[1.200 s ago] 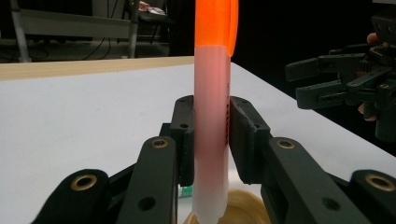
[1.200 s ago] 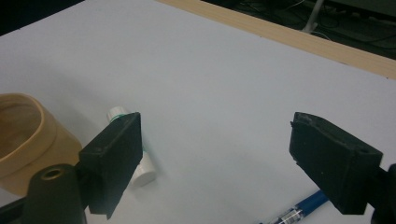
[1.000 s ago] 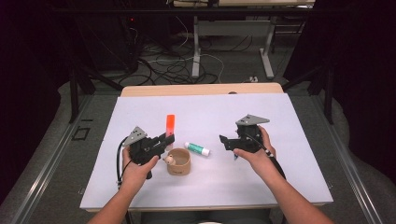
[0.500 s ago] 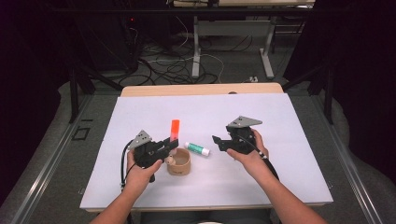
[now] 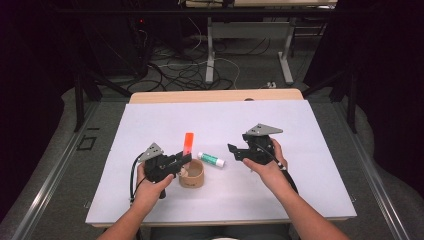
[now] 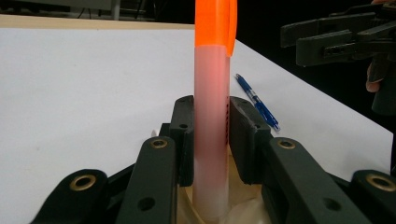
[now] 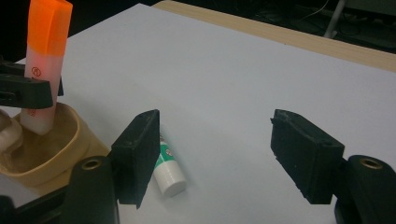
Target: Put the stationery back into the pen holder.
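Orange on top and pale pink below, the marker [image 6: 212, 107] stands straight up between the two black jaws of my left claw [image 5: 181, 161]. The jaws squeeze it from both sides, so my left claw grips the marker tight. The bottom end of the marker is down inside the cup [image 5: 192, 175], a low tan cup that sits on the table right in front of my left claw. In the right gripper view I see the marker [image 7: 44, 65] leaning a little, with its foot in the cup [image 7: 56, 149].

My right claw [image 5: 234, 151] is over on the other side, near the cup but not touching it. Its jaws have just been closing a bit, but they stand apart now and nothing is between them. They hold nothing. It points toward my left claw.

Between my two claws lies a glue stick [image 5: 211, 160]. It is white and green and rests flat on the table, just beside the cup. In the right gripper view the glue stick [image 7: 167, 168] lies close under one jaw, partly behind it.

A blue pen [image 6: 257, 102] shows in the left gripper view, flat on the table past the marker.

All of it is on a white table [image 5: 300, 190] with a wood strip [image 5: 215, 96] at the far edge.
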A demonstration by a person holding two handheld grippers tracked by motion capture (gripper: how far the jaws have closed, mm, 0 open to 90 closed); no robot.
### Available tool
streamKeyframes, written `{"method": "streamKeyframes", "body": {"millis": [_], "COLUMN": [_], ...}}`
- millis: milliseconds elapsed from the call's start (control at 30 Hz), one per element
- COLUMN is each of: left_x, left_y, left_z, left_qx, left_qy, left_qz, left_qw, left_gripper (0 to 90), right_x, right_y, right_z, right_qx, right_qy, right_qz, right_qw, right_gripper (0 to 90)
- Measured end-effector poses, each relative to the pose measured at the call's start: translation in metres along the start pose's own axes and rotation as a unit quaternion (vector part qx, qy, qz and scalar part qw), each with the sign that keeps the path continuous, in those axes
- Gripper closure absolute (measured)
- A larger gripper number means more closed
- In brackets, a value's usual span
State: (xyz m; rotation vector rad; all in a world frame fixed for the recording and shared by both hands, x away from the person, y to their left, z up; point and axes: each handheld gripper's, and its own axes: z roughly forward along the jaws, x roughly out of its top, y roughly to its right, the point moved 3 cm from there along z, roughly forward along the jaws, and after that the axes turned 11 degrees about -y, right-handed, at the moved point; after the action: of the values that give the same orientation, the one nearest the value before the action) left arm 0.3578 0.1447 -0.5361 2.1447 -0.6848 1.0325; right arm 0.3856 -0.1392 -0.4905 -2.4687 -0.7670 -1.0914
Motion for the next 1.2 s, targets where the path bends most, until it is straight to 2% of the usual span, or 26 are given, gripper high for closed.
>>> {"method": "streamKeyframes", "body": {"millis": [400, 567, 700, 800, 1000, 1200], "left_x": [-0.002, 0.003, 0.006, 0.008, 0.009, 0.011], "left_y": [-0.002, 0.0, -0.002, -0.006, -0.017, -0.028], "left_z": [-0.003, -0.007, -0.01, -0.012, -0.019, -0.027], "left_qx": [0.001, 0.003, 0.014, 0.03, 0.061, 0.076], "left_qy": [-0.005, 0.003, 0.008, 0.009, 0.009, 0.013], "left_qz": [-0.004, 0.003, -0.003, -0.011, -0.018, -0.041], "left_qw": [1.0, 1.0, 0.9999, 0.9995, 0.998, 0.9961], "left_gripper": [73.4, 66.7, 59.0, 51.2, 43.7, 37.3], "right_x": [-0.003, -0.003, -0.005, -0.007, -0.009, -0.008], "right_y": [0.005, 0.008, 0.008, 0.008, 0.005, 0.001], "right_z": [-0.002, -0.003, -0.003, 0.001, 0.011, 0.02], "right_qx": [-0.005, -0.008, -0.003, -0.002, 0.014, 0.022], "right_qy": [0.0, 0.004, 0.0, -0.009, -0.024, -0.039], "right_qz": [0.01, 0.014, 0.012, -0.001, -0.03, -0.054], "right_qw": [0.9999, 0.9999, 0.9999, 1.0, 0.9992, 0.9975], "right_gripper": [31.7, 31.7, 31.7, 31.6, 31.7, 31.7]}}
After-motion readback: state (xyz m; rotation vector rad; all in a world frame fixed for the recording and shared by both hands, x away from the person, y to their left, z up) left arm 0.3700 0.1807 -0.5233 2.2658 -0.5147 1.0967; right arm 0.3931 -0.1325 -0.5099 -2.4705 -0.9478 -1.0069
